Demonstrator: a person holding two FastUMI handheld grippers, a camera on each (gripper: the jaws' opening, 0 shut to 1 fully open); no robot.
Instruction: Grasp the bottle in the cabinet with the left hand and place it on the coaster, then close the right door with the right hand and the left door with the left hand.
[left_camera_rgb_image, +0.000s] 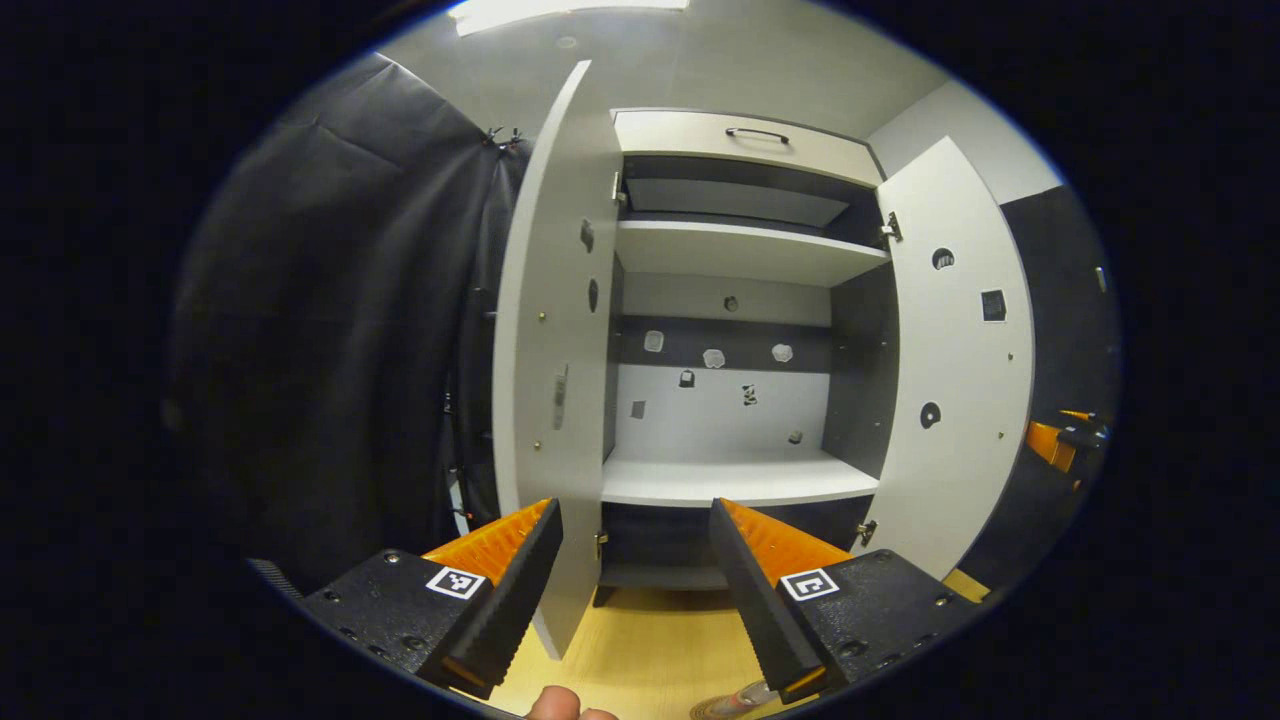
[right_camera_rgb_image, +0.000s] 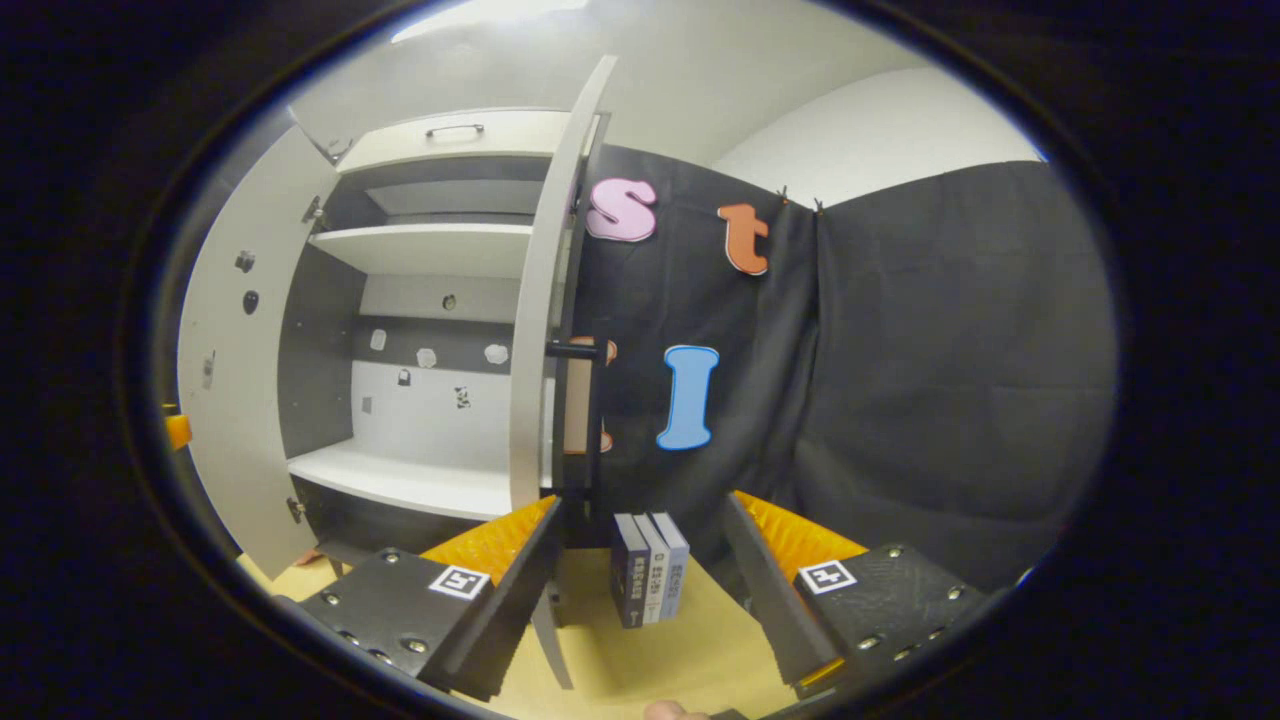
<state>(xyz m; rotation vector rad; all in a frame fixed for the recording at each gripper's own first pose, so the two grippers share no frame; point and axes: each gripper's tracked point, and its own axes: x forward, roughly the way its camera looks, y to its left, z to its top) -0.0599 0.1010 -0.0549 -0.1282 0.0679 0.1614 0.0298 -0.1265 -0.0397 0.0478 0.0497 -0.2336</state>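
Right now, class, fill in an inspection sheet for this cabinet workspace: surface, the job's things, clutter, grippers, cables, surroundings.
Surface: pale wooden table under the cabinet.
Job's things: both cabinet doors stand open, left door, right door; the shelves seen inside hold no bottle; a bottle-like top peeks in at the bottom edge of the left gripper view, too cropped to confirm; coaster not made out.
Clutter: three small books upright on the table.
Grippers: left gripper open, empty; right gripper open, empty.
Cables: nothing seen.
Surroundings: black cloth wall, white ceiling.
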